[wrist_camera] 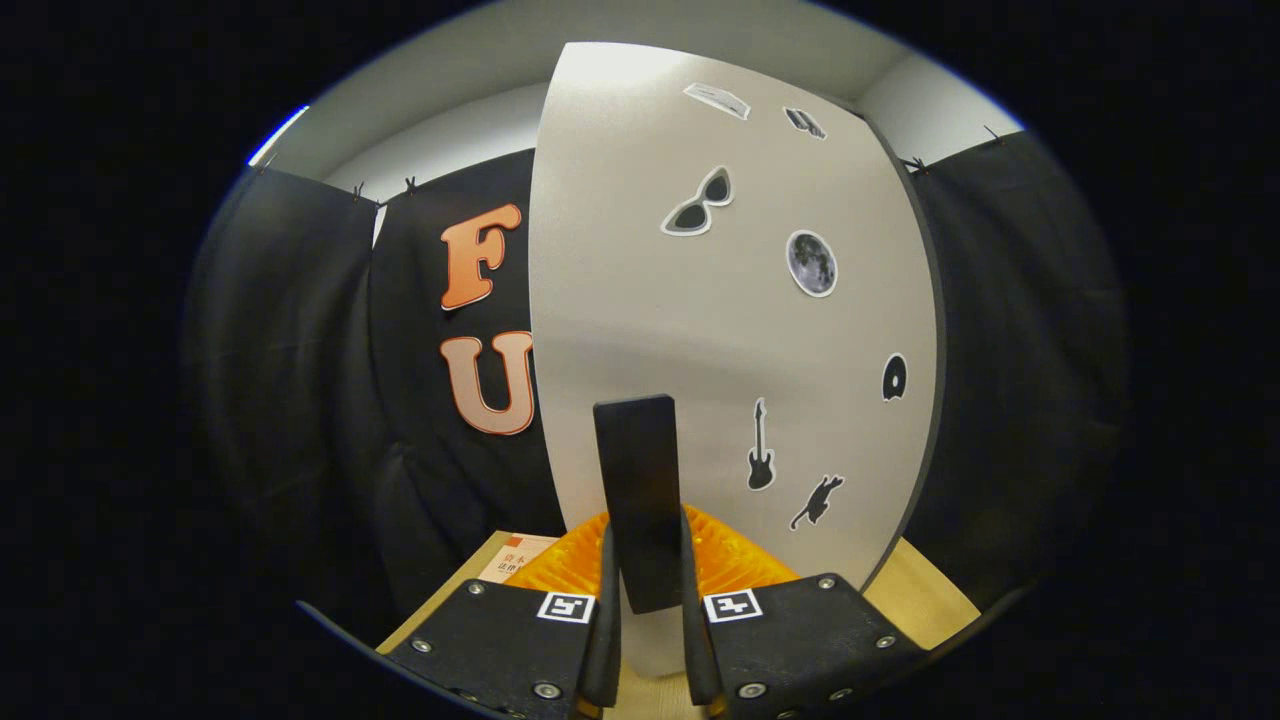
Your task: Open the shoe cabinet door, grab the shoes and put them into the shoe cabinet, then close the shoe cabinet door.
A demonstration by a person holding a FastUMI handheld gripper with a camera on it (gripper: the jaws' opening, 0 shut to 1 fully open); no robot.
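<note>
Gripper (pixel 648 600) apparently clamped on the handle (pixel 638 500), lower centre, of the stiff, light-looking cabinet door (pixel 720 330).

We see the cabinet door (pixel 700 330) standing upright just ahead of the gripper (pixel 648 590), its handle (pixel 638 500) rising between the two fingers, which close against the handle's sides. Stickers (pixel 812 263) are scattered over the door's face, mostly to the right of the handle and above it. The booth's cloth wall (pixel 300 380) hangs behind the door on both sides. Below, a wooden surface (pixel 930 600) lies under the door, and a printed card (pixel 515 558) rests on it just left of the fingers.
</note>
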